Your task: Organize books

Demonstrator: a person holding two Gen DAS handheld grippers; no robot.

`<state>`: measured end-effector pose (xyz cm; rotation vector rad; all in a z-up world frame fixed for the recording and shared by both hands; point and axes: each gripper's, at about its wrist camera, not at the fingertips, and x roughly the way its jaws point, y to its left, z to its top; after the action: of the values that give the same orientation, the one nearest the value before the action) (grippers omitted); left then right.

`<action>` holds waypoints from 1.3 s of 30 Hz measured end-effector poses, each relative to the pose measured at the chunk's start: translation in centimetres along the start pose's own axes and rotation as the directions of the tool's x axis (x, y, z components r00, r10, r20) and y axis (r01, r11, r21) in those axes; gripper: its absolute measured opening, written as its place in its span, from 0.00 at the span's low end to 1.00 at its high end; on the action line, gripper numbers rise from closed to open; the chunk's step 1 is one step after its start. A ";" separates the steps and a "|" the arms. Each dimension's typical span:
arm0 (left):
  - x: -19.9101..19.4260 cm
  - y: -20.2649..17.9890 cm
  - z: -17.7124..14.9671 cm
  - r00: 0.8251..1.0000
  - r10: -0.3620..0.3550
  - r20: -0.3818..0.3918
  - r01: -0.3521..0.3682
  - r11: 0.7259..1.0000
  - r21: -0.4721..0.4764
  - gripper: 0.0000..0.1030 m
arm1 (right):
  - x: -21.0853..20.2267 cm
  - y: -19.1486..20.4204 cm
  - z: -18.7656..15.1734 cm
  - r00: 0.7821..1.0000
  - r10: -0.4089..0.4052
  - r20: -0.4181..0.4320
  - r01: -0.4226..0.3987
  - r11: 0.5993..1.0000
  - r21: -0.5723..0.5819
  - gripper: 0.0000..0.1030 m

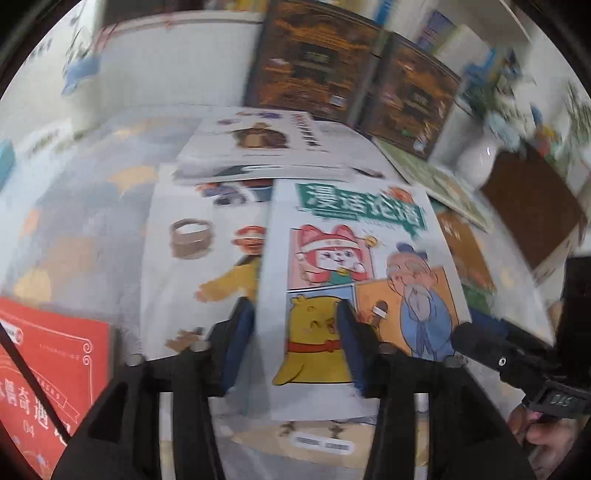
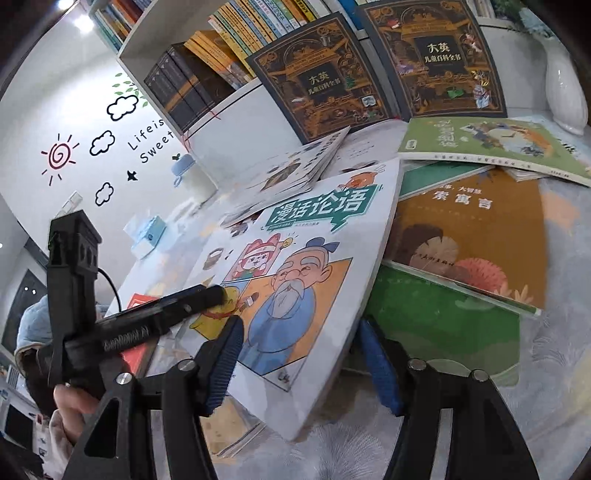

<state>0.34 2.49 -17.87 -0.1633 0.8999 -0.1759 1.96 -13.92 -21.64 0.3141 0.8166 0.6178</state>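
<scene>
A white comic book with a green title banner [image 1: 354, 266] [image 2: 306, 280] lies tilted on top of other books, its near edge raised. My left gripper [image 1: 295, 325] is open, its blue-padded fingers straddling the book's left edge. My right gripper [image 2: 299, 350] is open too, its fingers on either side of the book's near right corner; whether the pads touch is unclear. Under it lies a white book with a yellow-coated figure [image 1: 207, 266]. An orange-brown book [image 2: 469, 236] and a green one [image 2: 443, 325] lie to the right.
Two dark ornate books [image 2: 321, 85] [image 2: 439, 59] lean against a white shelf of upright books [image 2: 236, 33]. A thin white stack [image 1: 266, 147] lies behind. A red book [image 1: 48, 373] lies near left. A white vase [image 2: 565, 81] stands far right. A green picture book [image 2: 491, 144] lies flat.
</scene>
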 end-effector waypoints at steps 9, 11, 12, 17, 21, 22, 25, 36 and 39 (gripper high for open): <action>-2.5 -2.3 -2.8 0.997 -0.027 -0.070 0.028 0.999 0.023 0.45 | -2.7 0.6 -2.4 0.997 -0.013 -0.073 0.011 0.999 -0.030 0.66; -3.6 -2.9 -4.4 0.996 -0.030 -0.086 0.034 0.999 0.036 0.45 | -3.6 0.8 -3.8 0.995 -0.011 -0.103 0.006 0.999 -0.052 0.66; -4.0 -3.2 -5.2 0.995 -0.039 -0.090 0.043 0.998 0.039 0.45 | -4.2 0.8 -4.8 0.993 -0.013 -0.121 0.005 0.998 -0.060 0.66; -6.7 -4.3 -10.8 0.991 -0.099 -0.096 0.102 0.994 0.029 0.45 | -7.3 0.6 -9.5 0.980 0.043 -0.196 -0.058 0.996 -0.072 0.66; -7.6 -4.0 -12.3 0.984 -0.151 -0.096 0.156 0.987 0.041 0.44 | -9.5 -0.5 -11.5 0.944 0.192 -0.269 -0.205 0.979 -0.019 0.66; -7.4 -3.6 -12.1 0.981 -0.163 -0.104 0.168 0.985 0.035 0.43 | -9.6 -1.4 -11.6 0.933 0.239 -0.270 -0.244 0.970 0.015 0.64; -6.4 -2.2 -10.3 0.957 -0.235 -0.172 0.233 0.972 -0.028 0.37 | -9.1 -4.0 -10.8 0.909 0.340 -0.242 -0.314 0.939 0.143 0.56; -4.0 0.0 -7.8 0.933 -0.320 -0.166 0.292 0.941 -0.173 0.31 | -6.3 -3.6 -7.2 0.967 0.165 -0.196 -0.154 0.986 0.068 0.39; -4.2 -0.1 -8.0 0.933 -0.319 -0.164 0.298 0.944 -0.140 0.31 | -5.8 -4.5 -6.5 0.962 0.206 -0.179 -0.191 0.977 0.097 0.39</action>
<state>-8.55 2.77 -19.59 -0.4007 1.0670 -0.4401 -4.22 -20.91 -24.71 0.4176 1.0005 0.8139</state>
